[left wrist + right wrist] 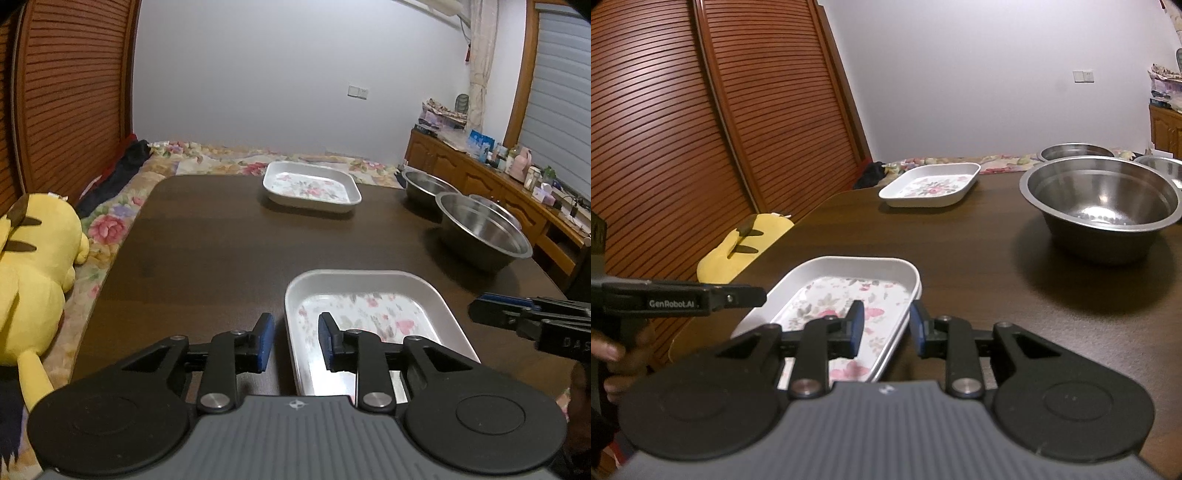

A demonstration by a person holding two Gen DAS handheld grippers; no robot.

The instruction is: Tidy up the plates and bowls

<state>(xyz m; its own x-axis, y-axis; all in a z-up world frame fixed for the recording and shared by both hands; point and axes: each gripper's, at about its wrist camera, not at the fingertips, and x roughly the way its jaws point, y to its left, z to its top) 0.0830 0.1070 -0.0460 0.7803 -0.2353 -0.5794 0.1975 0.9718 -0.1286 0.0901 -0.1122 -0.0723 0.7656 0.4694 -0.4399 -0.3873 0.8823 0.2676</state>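
Straddling near tray [364, 284] rims, tongs [295, 341] seemingly slack.

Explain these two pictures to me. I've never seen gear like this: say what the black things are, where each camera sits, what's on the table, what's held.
There is no robot: a person holds a two-finger tool in each hand. Each picture comes from a camera on one tool, looking along its fingers. The left tool straddles the left rim of the near floral tray, the right tool its right rim. Both are open, gripping nothing. The dark table also bears a far floral tray and steel bowls.
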